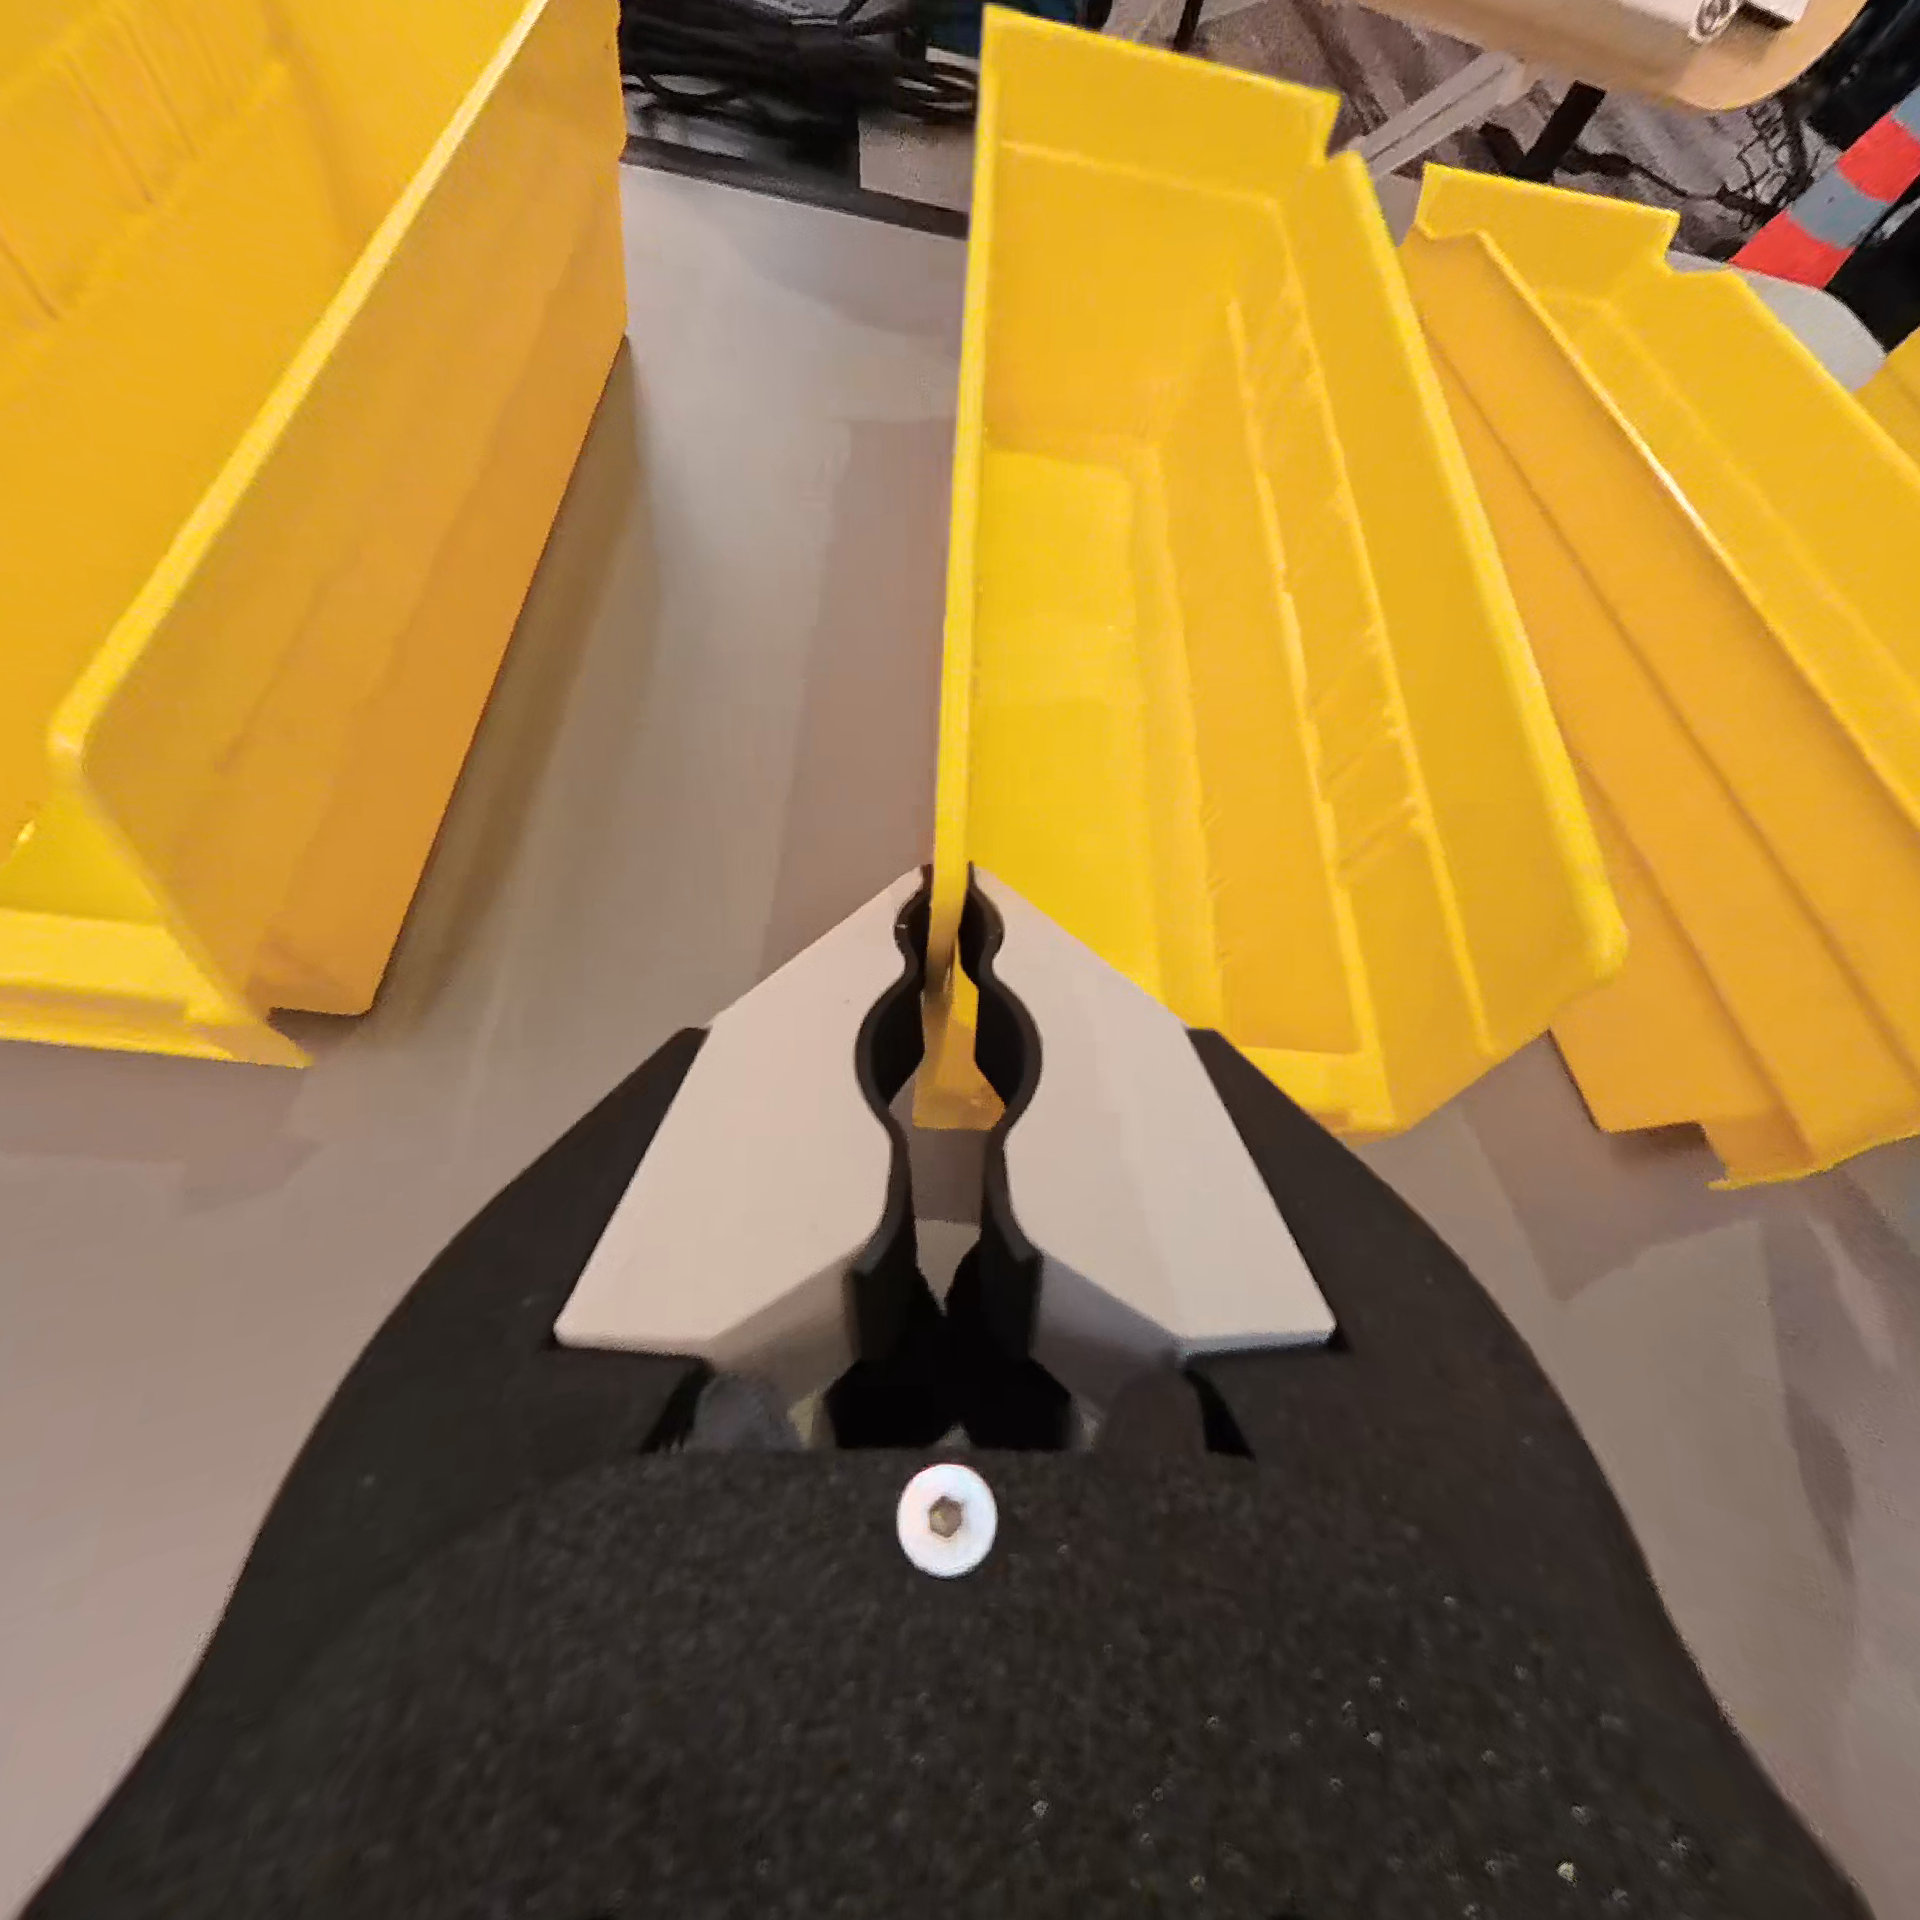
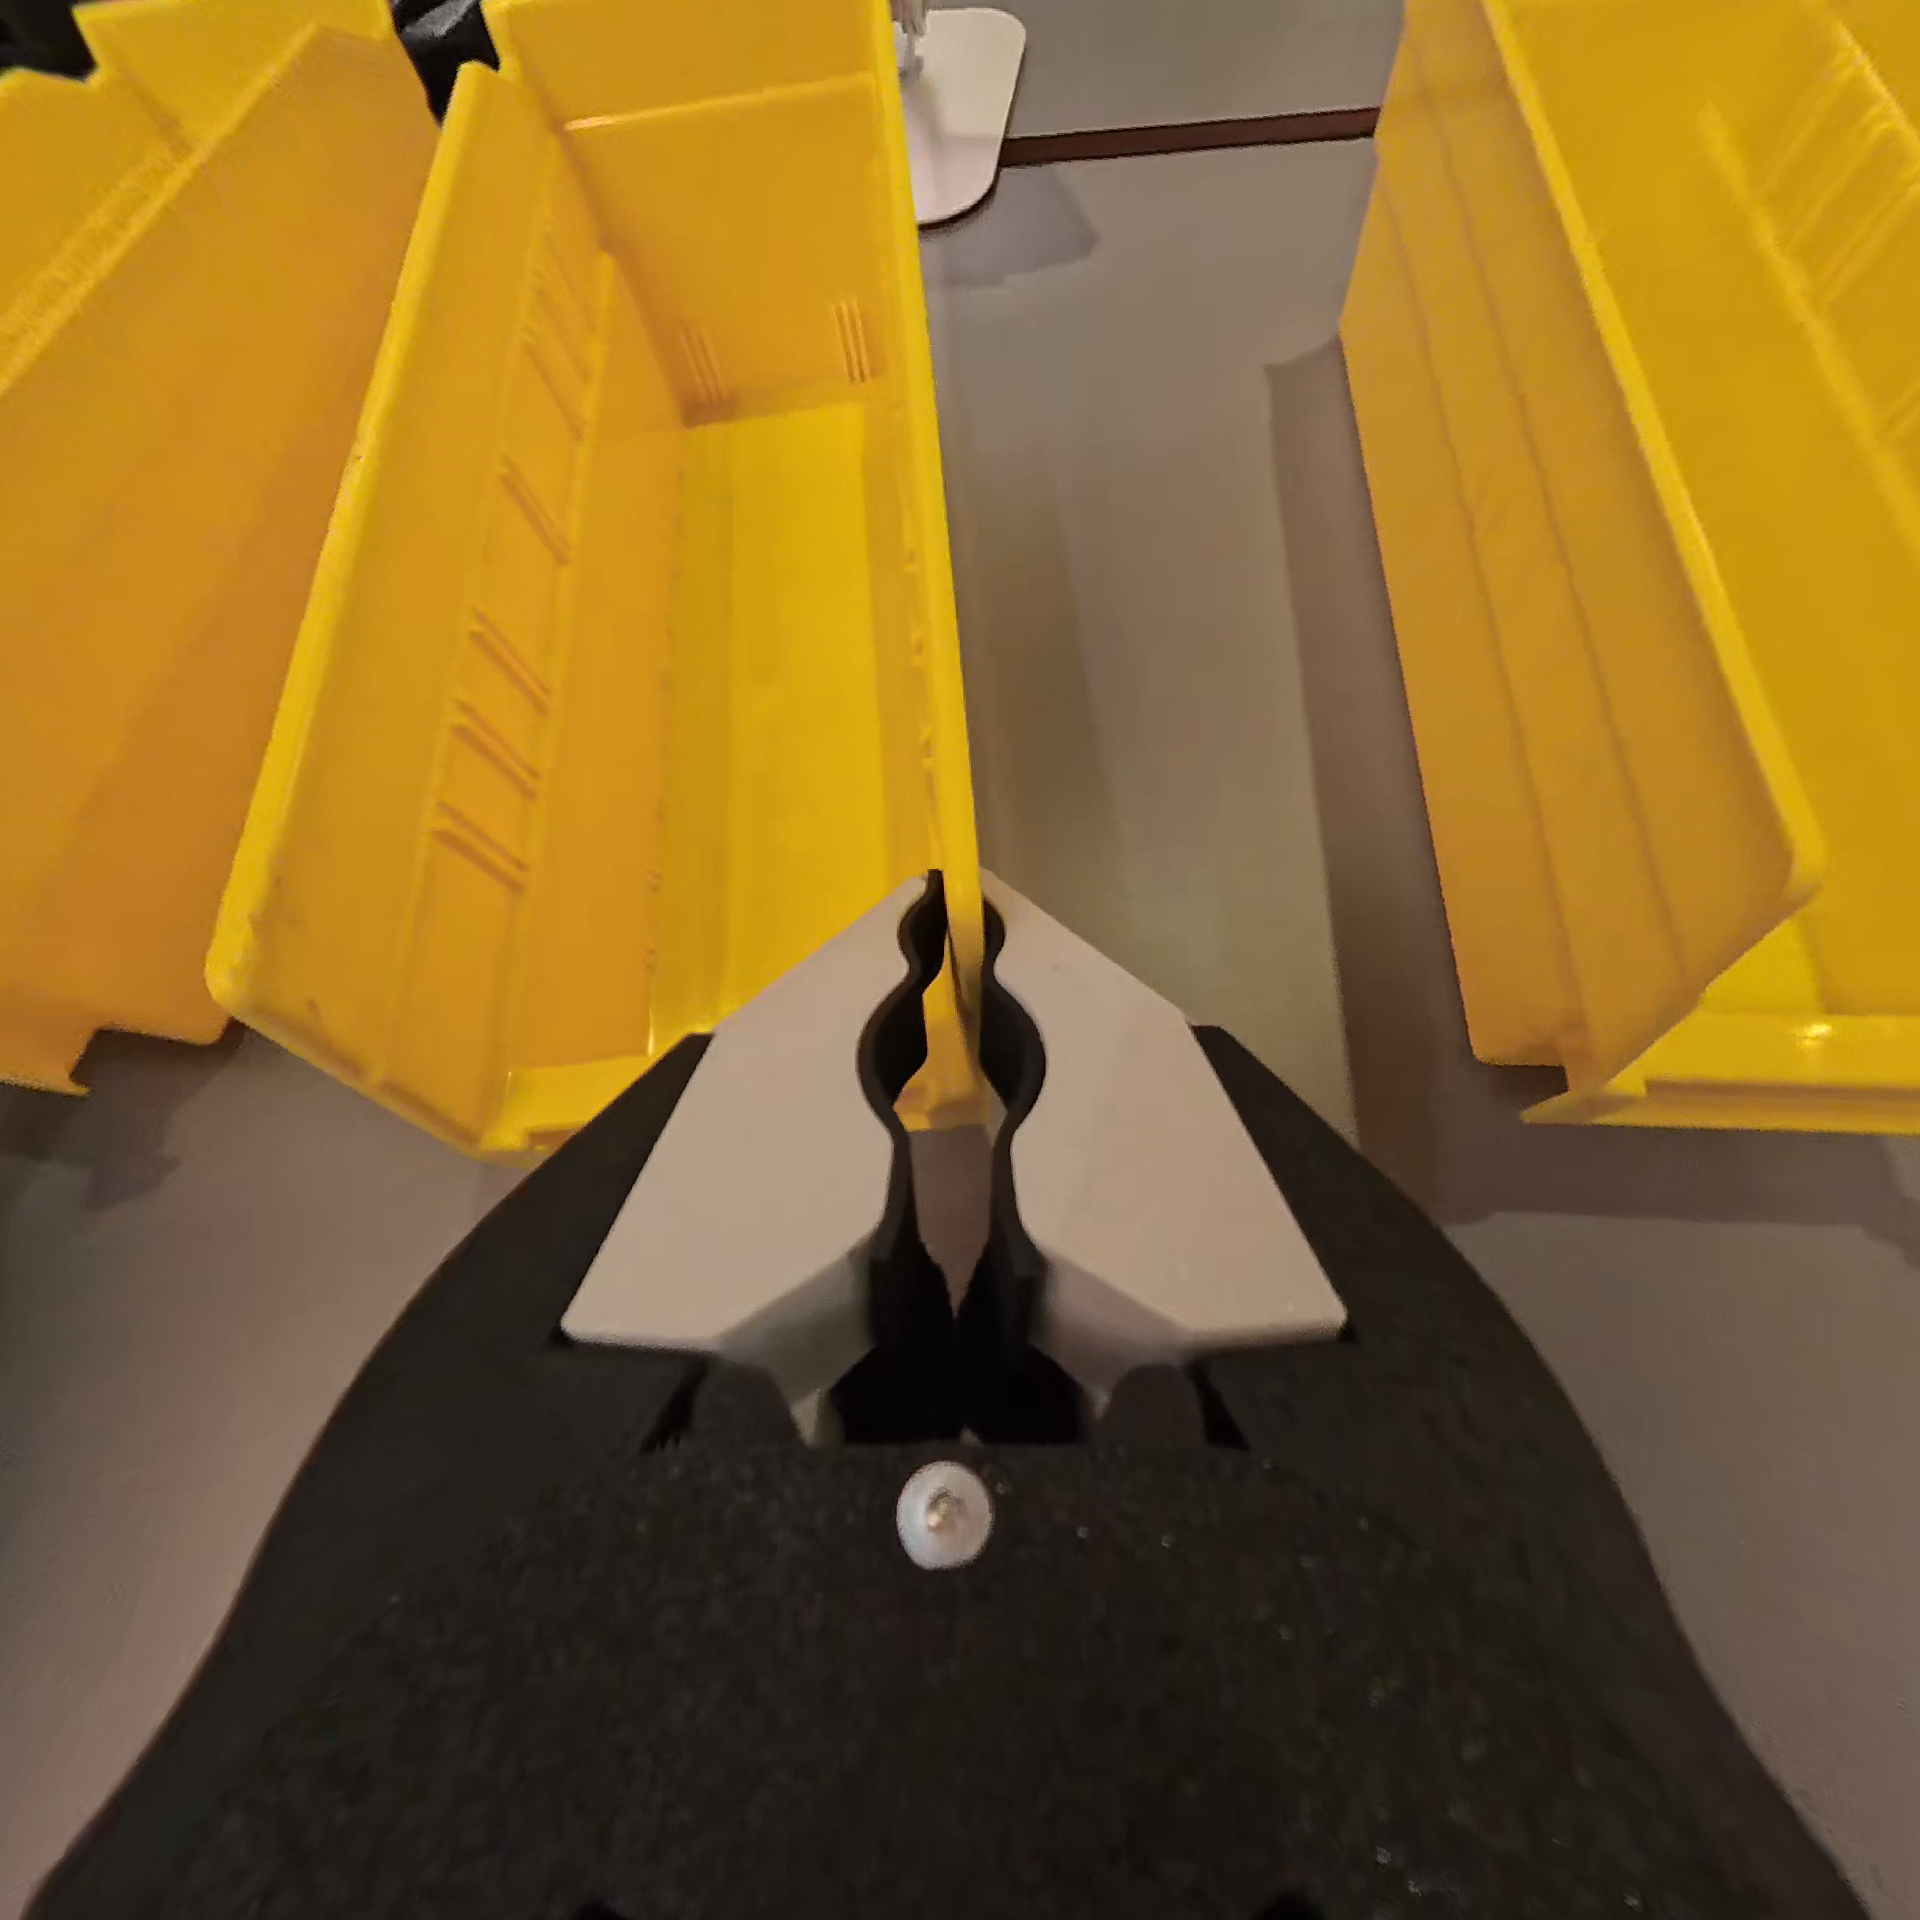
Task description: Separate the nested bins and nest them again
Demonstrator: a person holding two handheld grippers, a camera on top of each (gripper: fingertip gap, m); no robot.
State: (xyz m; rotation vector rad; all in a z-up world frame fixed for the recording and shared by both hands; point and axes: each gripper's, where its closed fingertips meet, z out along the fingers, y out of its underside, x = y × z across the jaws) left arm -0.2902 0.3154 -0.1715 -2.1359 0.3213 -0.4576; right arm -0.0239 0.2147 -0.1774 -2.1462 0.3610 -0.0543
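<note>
In the left wrist view, my left gripper point(image 1: 948, 894) is shut on the thin left side wall of a long, empty yellow bin point(image 1: 1195, 623). A second yellow bin point(image 1: 260, 520) stands apart to its left. A third point(image 1: 1714, 623) lies close on its right. In the right wrist view, my right gripper point(image 2: 954, 899) is shut on the right side wall of an empty yellow bin point(image 2: 623, 623). Another bin point(image 2: 125, 520) sits against its left. One more bin point(image 2: 1610, 571) stands apart on the right. Neither view shows the other gripper. I cannot tell whether both hold the same bin.
The bins rest on a grey table point(image 1: 727, 520), also seen in the right wrist view point(image 2: 1143, 623). A white stand base point(image 2: 961, 114) sits at the far edge. Black cables and an orange-and-grey cone point(image 1: 1829, 208) lie beyond the table.
</note>
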